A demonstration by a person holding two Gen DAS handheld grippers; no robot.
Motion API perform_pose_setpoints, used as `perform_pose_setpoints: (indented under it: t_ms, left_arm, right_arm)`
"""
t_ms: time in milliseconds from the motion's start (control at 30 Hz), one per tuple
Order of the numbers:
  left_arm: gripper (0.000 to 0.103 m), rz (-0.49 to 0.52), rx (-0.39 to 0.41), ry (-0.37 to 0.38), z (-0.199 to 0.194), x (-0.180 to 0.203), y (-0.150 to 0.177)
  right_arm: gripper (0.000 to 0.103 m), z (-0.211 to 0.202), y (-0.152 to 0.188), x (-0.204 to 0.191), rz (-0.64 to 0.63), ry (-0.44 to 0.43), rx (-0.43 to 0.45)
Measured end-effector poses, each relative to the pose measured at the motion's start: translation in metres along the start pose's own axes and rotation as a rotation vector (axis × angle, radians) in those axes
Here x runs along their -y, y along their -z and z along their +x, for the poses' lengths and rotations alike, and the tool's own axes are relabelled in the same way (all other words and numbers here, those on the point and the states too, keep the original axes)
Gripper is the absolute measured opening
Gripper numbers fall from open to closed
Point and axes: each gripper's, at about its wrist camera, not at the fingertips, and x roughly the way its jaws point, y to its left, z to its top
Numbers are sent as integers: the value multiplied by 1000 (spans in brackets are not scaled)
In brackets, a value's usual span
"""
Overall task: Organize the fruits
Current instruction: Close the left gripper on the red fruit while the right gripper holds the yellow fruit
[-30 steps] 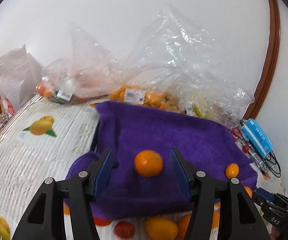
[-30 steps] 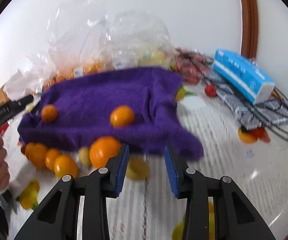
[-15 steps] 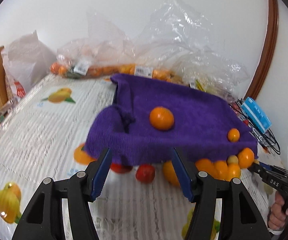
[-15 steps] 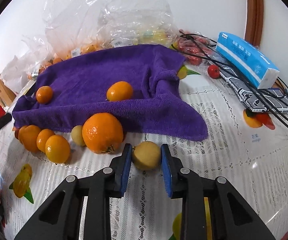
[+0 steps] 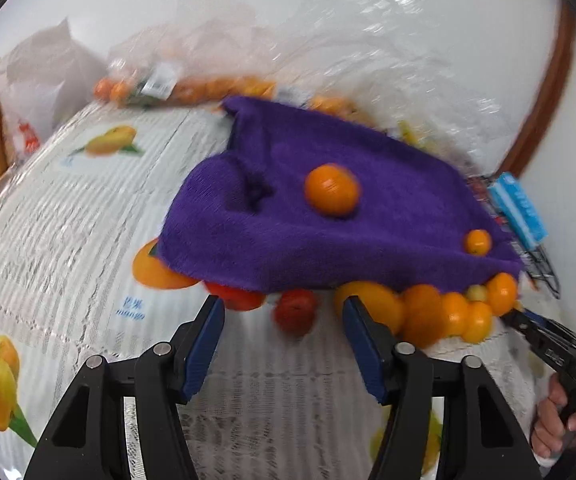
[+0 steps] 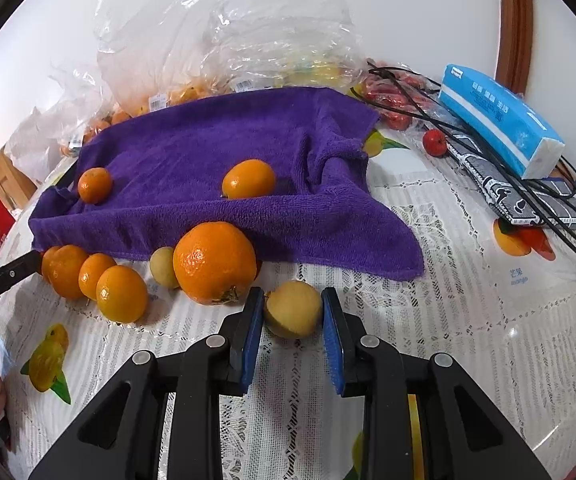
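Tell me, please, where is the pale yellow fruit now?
In the right wrist view, the pale yellow fruit sits low in the centre, gripped between the right gripper jaws, just right of the big orange and before the purple towel.

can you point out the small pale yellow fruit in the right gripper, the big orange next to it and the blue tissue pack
small pale yellow round fruit (image 6: 292, 309), right wrist view, middle of its skin
large round orange (image 6: 214, 262), right wrist view, front face
blue and white tissue pack (image 6: 499, 122), right wrist view, top face
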Motion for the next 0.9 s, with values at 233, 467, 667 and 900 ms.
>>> perform_pose_setpoints:
  t_ms: [233,467,667,900]
  left_arm:
    - [56,41,-6,-30,2,9,-1]
    - [46,93,-18,-106,7,19,-2]
    - [31,100,-17,-127,5,21,0]
    - [30,161,-26,-142,8,34,3]
  right_arm:
    - [31,1,-1,-6,-30,24,-4]
    - [35,2,0,-8,-52,33,-8]
    - [35,2,0,-12,-65,47,-9]
    - [35,2,1,-12,-69,51,-9]
